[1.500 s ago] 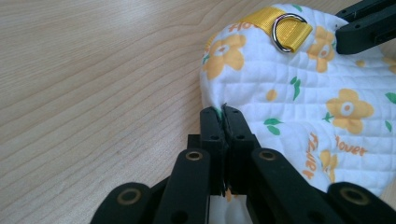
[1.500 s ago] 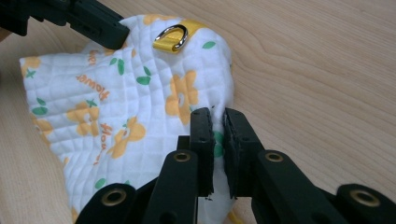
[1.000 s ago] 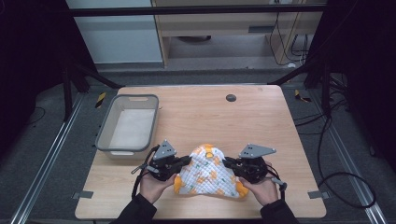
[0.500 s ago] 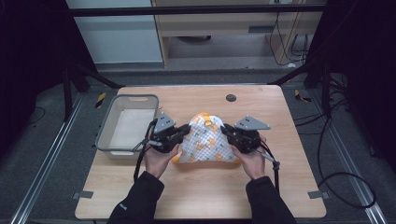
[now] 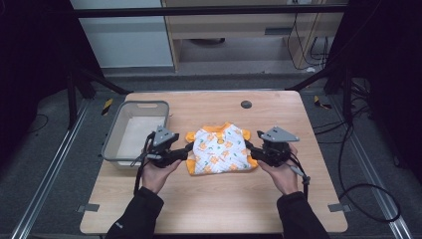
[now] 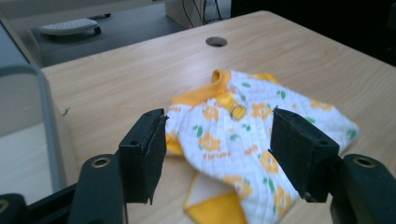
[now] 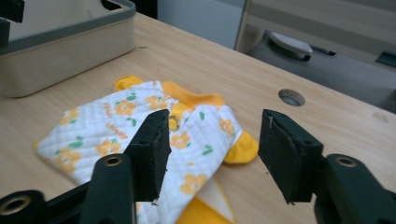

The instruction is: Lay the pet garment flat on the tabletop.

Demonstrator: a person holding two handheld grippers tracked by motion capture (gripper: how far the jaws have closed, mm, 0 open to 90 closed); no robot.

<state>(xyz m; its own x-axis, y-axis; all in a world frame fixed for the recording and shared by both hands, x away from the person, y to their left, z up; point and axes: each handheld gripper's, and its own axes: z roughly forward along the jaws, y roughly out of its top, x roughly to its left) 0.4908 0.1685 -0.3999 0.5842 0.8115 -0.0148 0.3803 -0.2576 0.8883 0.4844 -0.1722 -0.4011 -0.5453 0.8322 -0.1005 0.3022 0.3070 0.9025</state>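
- Baby shirt (image 5: pixel 220 150) lies flat on the table (image 5: pixel 209 209), just right of the grey bin (image 5: pixel 133 130).
- Left gripper (image 5: pixel 186 149) and right gripper (image 5: pixel 250 149): jaws apart, holding nothing, flanking the shirt.
- Quilted cloth, judged light and limp (will sag); pinch the orange-trimmed side edges.
- Bare table lies beyond the shirt, away from the bin.

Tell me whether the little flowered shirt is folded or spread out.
Folded. The shirt lies as a compact packet on the table, orange sleeve cuffs tucked at its sides and a lower layer showing under its near edge.
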